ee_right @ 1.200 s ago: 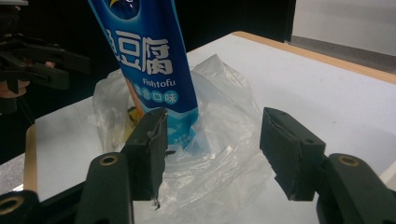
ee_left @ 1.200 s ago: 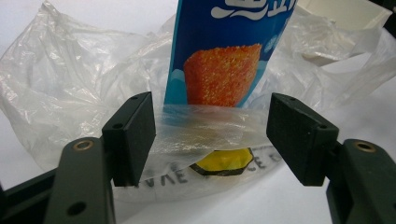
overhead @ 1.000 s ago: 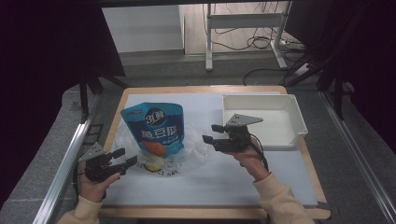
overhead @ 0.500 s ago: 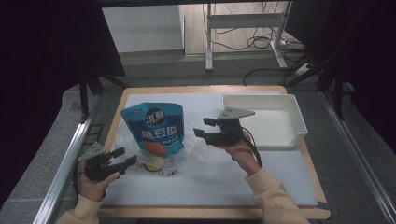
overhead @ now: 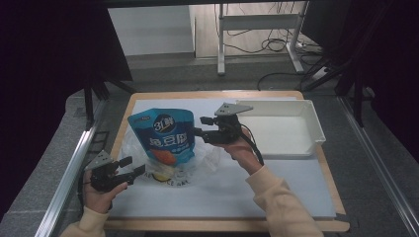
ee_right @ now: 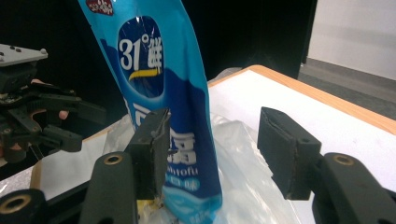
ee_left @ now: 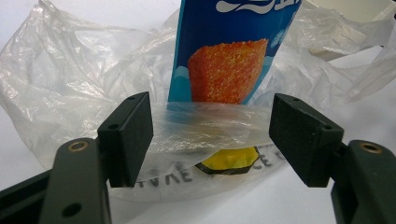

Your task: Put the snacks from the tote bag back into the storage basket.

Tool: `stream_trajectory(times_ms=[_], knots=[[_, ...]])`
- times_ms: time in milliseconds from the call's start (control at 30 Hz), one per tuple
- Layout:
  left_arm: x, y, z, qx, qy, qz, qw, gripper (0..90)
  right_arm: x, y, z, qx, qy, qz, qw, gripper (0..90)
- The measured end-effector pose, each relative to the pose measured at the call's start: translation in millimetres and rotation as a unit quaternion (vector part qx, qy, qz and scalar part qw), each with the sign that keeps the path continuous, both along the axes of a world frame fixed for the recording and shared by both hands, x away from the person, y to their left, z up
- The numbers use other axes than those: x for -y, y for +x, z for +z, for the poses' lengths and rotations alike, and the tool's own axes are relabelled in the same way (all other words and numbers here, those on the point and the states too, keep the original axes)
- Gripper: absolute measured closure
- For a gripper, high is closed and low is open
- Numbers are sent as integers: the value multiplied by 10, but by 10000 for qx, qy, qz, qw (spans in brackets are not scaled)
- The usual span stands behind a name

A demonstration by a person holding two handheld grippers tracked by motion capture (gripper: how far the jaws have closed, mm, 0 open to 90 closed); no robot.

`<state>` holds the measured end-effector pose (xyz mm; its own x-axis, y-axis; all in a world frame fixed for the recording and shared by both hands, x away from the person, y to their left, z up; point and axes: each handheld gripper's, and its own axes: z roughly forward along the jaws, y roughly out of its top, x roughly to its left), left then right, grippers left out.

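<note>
The blue pouch (overhead: 164,134) stood left of centre in the high view, its base inside a clear plastic bag (overhead: 148,163) on the white mat. It looked soft and floppy but filled — best pinched flat across a side edge. The right gripper (overhead: 200,126) had just been closing, jaws gaping around the pouch's edge, not yet pressing. The left gripper (ee_left: 212,135), lower left, stood wide — a film flap between its pads, ungripped.

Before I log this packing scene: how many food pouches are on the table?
1. The blue pouch stands upright in the clear plastic bag, left of the white tray, between the right gripper jaws. The bag's folds could hide something more.
</note>
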<state>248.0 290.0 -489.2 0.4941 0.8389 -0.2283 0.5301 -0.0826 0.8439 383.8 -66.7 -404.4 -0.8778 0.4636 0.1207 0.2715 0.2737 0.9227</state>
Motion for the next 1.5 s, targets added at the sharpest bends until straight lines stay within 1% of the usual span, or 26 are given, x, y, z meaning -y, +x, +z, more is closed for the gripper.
stream_trajectory(times_ms=[133,267,333,533,733,867,1000,1100,1233,1400,1500], knots=[[0,6,-7,-10,24,-11,10000,305,-112,61,10,-19,23,89,10000,484],[34,1,-33,-65,81,-86,9999,301,-197,102,23,-96,153,191,9997,578],[40,-4,-34,-83,86,-93,9999,299,-231,104,36,-132,202,248,9994,605],[10,-14,-26,-71,22,-38,10000,299,-287,110,94,-54,246,291,9993,688],[-4,-25,-27,-89,23,-9,10000,300,-311,133,90,-15,229,344,9991,758],[-8,-32,-27,-80,20,18,10000,300,-312,139,90,39,215,451,9987,814],[-18,-34,-27,-83,16,38,10000,301,-313,155,84,123,223,549,9982,845],[-19,-33,-27,-84,19,41,10000,301,-315,164,79,127,243,568,9980,860],[-16,-33,-28,-85,20,43,10000,301,-324,158,74,162,257,504,9983,874],[-18,-35,-25,-80,10,55,10000,302,-343,155,62,125,375,466,9981,883],[-20,-37,-23,-79,10,65,9999,302,-367,135,62,159,411,429,9981,885]])
